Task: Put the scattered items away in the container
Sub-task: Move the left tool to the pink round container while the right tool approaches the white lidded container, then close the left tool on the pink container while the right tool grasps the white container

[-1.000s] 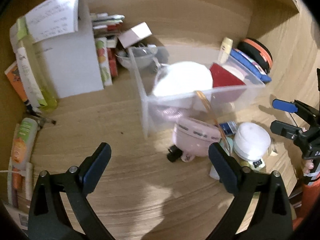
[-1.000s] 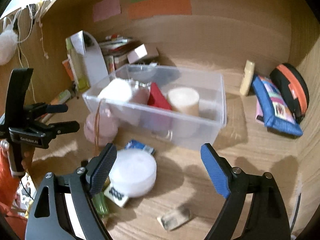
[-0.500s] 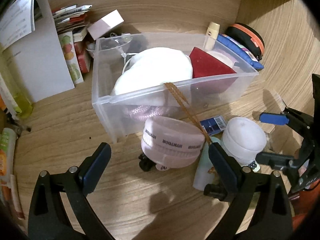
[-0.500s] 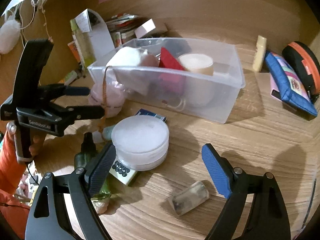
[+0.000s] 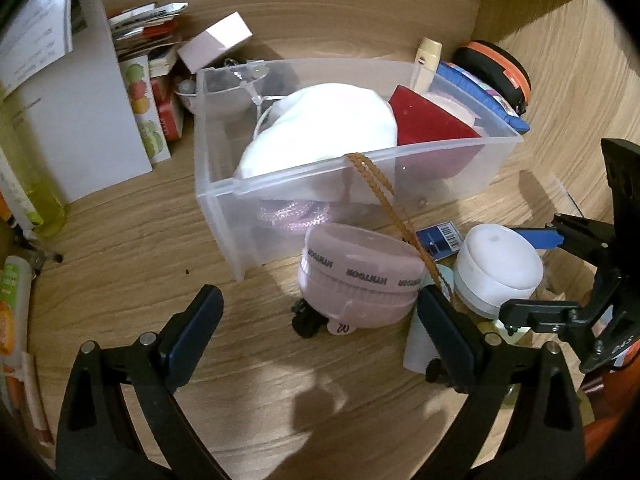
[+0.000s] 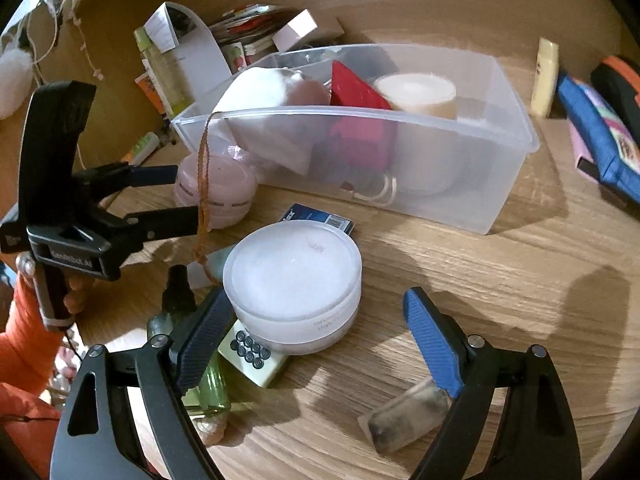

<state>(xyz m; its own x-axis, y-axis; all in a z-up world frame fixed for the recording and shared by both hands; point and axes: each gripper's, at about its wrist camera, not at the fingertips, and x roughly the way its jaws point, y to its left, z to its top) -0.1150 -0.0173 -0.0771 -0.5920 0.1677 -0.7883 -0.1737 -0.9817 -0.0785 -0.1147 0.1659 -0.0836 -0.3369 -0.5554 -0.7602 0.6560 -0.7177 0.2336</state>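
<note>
A clear plastic bin (image 5: 420,152) (image 6: 512,136) holds a white pouch (image 5: 320,132), a red item (image 5: 424,120) and a cream roll (image 6: 420,94). A brown strap (image 5: 384,192) hangs over its front wall. In front lie a pink round case (image 5: 360,284) (image 6: 218,188), a white round tub (image 5: 498,268) (image 6: 294,284), a blue card (image 5: 440,236), a green calculator (image 6: 256,356), a green bottle (image 6: 212,384) and a small clear packet (image 6: 404,416). My left gripper (image 5: 320,328) is open, just short of the pink case. My right gripper (image 6: 316,340) is open, its jaws either side of the white tub.
Books, a white folder (image 5: 80,112) and a pink box (image 5: 216,44) stand behind the bin at left. A cream tube (image 6: 546,76), a blue pouch (image 6: 600,136) and a black-orange case (image 5: 496,76) lie at right. Bottles (image 5: 16,320) line the left edge.
Both grippers have moved forward and lower toward the scattered items. The pink case and the white tub now appear much closer. Both grippers stay open.
</note>
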